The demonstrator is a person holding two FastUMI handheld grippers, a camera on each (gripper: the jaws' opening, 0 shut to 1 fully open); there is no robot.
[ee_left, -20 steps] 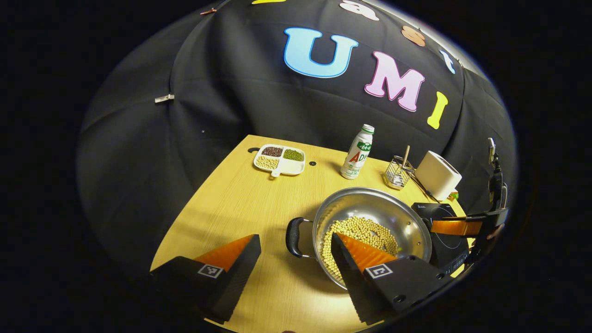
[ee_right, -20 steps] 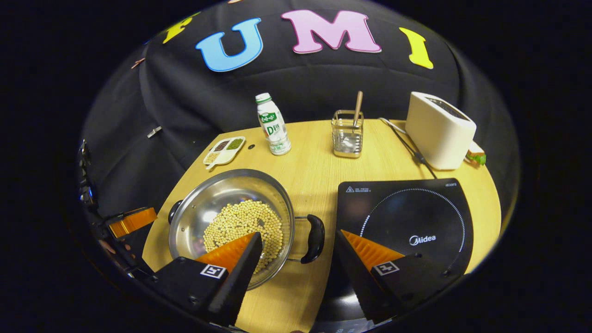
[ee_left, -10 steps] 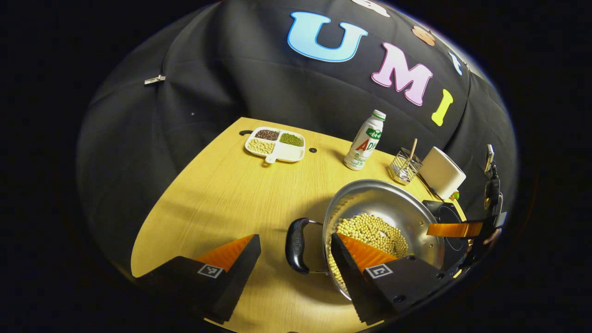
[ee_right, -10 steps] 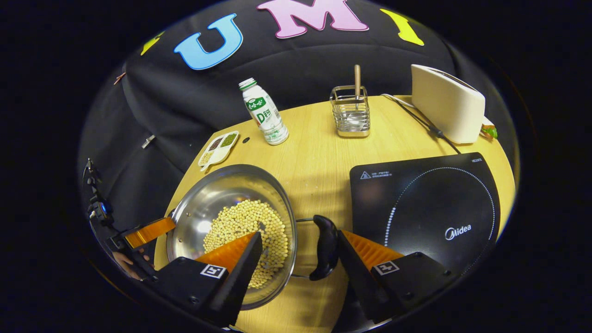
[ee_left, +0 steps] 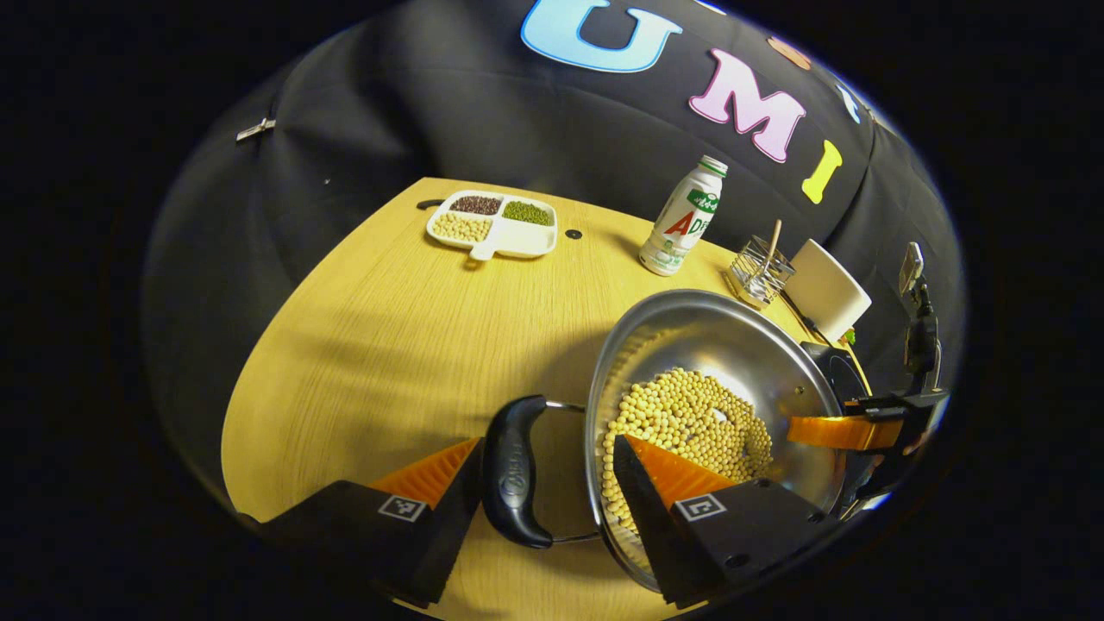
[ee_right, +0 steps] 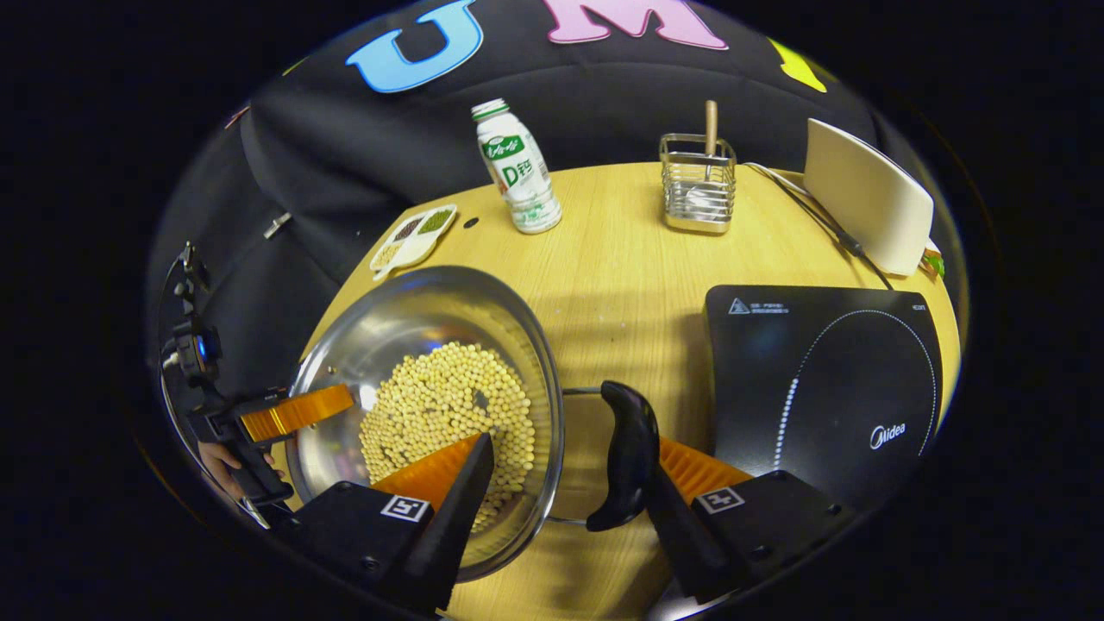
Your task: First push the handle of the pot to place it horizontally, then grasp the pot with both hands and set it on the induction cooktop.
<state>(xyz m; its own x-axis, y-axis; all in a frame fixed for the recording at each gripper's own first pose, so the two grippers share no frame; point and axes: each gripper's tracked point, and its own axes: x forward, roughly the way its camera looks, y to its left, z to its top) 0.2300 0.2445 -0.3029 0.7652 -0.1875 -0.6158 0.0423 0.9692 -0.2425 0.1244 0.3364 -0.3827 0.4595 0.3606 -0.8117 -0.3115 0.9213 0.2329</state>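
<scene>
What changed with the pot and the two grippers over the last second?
Both hand-held grippers moved down and in: the left hand-held gripper now straddles the pot's left handle, the right hand-held gripper the right handle, jaws open, neither clamped. The pot of beans stayed on the table, beside the induction cooktop. The bottle is unmoved.

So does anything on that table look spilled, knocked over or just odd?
Nothing stands out. The soybeans all lie inside the pot, none on the table. The bottle, the wire holder and the toaster stand upright, and the divided dish lies flat.
</scene>
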